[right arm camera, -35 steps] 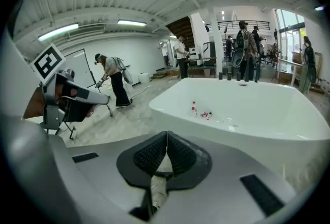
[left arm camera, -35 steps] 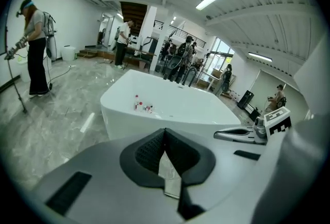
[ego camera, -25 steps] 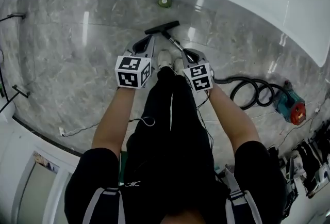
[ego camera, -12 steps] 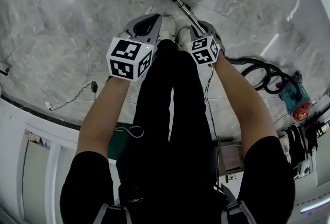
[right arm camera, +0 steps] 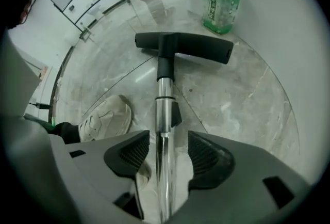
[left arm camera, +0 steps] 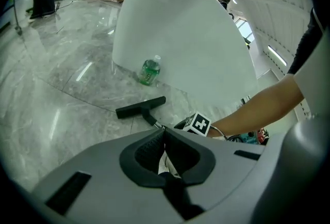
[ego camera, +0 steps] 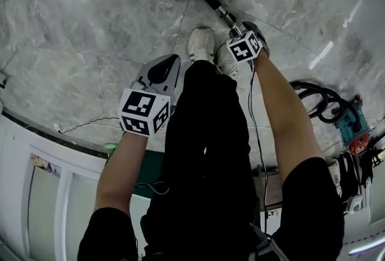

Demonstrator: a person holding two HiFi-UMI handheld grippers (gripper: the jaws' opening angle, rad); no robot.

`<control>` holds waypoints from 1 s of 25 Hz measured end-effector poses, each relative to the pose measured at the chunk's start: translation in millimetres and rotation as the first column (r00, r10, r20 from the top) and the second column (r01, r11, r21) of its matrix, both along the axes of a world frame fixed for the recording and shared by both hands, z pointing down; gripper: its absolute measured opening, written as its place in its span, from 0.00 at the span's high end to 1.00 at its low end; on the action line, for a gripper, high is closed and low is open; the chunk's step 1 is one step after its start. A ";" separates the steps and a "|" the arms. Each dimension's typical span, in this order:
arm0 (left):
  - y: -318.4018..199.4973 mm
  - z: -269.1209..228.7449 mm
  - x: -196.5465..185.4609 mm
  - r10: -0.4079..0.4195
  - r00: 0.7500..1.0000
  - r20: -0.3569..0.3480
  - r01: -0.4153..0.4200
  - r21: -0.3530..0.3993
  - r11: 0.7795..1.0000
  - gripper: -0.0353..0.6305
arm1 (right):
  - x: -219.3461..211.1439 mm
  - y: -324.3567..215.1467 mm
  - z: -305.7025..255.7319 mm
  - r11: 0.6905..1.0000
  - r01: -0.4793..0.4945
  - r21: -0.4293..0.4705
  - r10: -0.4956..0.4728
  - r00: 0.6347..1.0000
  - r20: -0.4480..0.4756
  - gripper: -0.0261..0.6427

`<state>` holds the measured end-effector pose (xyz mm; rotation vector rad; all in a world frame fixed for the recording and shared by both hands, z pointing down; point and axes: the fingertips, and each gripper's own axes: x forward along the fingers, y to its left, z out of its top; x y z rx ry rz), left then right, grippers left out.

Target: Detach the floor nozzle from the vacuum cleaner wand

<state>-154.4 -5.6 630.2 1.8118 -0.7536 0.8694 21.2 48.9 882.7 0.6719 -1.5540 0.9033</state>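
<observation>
Black trousers (ego camera: 204, 133), pale, perhaps white, shoes (ego camera: 201, 44)

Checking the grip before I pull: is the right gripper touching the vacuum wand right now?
Apart. The right gripper view shows the right gripper with its jaws opening; the wand runs between them with a clear gap on each side.

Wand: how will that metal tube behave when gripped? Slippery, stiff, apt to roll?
Likely slippery: the wand is polished, shiny metal. Probably stiff: it runs straight to the floor nozzle. That wide nozzle, flat on the floor, should stop it rolling.

The right gripper (right arm camera: 166, 153) is opening its jaws around the wand (right arm camera: 164, 99).
</observation>
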 end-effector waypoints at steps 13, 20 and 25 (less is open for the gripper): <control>5.0 -10.8 7.9 -0.017 0.999 0.037 0.018 -0.033 0.999 0.94 | -14.9 32.2 -24.7 0.989 0.089 -0.118 -0.080 0.993 0.083 0.69; -14.3 -53.6 73.1 -0.157 0.970 -0.184 0.131 -0.144 0.981 0.87 | 8.7 3.7 -168.5 0.998 0.038 0.042 -0.046 0.979 0.201 0.69; -37.2 -72.8 120.4 -0.281 0.892 -0.354 0.219 -0.206 0.954 0.55 | 17.8 -15.5 -242.8 0.989 -0.026 0.143 -0.012 0.967 0.256 0.69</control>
